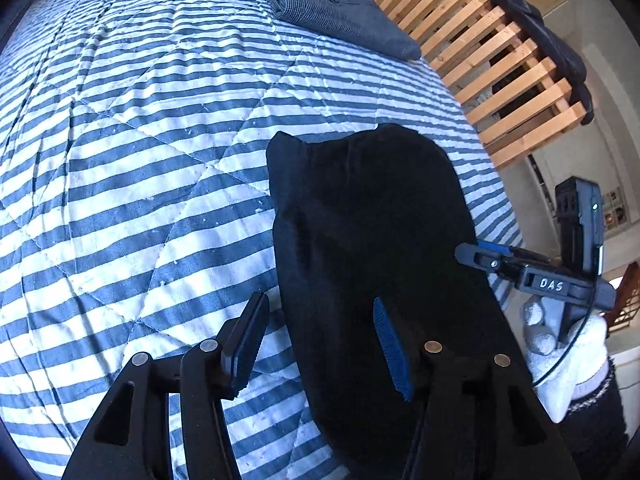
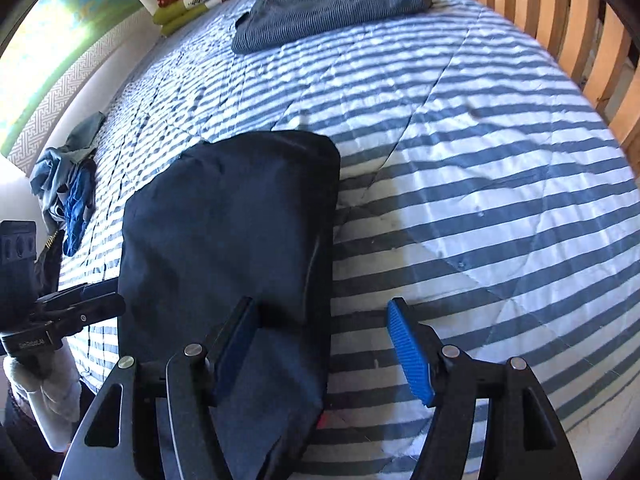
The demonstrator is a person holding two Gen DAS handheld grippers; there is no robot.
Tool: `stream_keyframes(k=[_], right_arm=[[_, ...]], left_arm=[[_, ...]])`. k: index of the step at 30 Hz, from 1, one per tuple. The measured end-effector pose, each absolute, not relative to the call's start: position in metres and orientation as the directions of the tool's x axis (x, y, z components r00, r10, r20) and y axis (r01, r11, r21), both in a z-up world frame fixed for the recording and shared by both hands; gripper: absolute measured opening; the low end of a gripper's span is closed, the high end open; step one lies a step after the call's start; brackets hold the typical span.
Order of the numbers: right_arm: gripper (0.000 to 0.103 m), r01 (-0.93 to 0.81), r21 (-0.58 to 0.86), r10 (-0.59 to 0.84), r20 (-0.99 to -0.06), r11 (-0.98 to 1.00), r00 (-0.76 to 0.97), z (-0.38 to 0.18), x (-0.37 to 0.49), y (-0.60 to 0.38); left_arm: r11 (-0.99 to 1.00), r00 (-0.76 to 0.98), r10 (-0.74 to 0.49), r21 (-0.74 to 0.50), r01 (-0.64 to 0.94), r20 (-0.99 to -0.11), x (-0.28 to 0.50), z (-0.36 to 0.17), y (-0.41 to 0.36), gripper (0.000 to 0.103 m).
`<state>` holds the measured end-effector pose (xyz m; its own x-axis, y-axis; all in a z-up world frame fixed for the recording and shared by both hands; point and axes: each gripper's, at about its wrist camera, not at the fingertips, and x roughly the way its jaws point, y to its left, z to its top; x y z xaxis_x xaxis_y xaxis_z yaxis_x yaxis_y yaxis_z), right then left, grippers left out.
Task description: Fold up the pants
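Left wrist view: dark folded pants [image 1: 372, 216] lying on striped quilt [image 1: 140, 160], left gripper [image 1: 320, 344] spread wide over 1 edge, right gripper [image 2: 324, 352] likewise open, gripping nothing.

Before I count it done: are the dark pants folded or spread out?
Folded. The dark pants lie as one compact oblong on the striped quilt, no legs spread, both grippers open.

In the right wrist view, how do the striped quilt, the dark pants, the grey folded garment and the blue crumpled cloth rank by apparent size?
1. striped quilt
2. dark pants, though they lie nearest the camera
3. grey folded garment, farther away, so its true size is unsure
4. blue crumpled cloth
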<state>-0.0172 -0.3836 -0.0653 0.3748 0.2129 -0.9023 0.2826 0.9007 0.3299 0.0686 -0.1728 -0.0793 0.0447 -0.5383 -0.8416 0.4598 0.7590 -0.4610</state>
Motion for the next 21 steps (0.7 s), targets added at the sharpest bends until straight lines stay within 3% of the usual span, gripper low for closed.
stream_keyframes(k=[9,13,15,21], right_arm=[[0.064,0.241,0.306,0.208,-0.909,0.921,0.362,-0.067,-0.006,-0.374],[0.059,0.222,0.304,0.212,-0.909,0.927,0.36,-0.067,-0.003,-0.369],[0.045,0.205,0.317,0.231,-0.905,0.926,0.357,-0.066,-0.002,-0.364],[0.043,0.212,0.294,0.212,-0.917,0.932,0.338,-0.061,-0.005,-0.368]], left_arm=[[0.775,0.115,-0.428,-0.299,0.556,-0.896,0.054,-0.082,-0.204,0.058],[0.765,0.134,-0.412,-0.263,0.588,-0.901,0.047,-0.081,-0.215,0.058],[0.766,0.136,-0.413,-0.262,0.587,-0.901,0.046,-0.081,-0.217,0.058],[0.762,0.088,-0.47,-0.354,0.542,-0.878,0.057,-0.086,-0.206,0.062]])
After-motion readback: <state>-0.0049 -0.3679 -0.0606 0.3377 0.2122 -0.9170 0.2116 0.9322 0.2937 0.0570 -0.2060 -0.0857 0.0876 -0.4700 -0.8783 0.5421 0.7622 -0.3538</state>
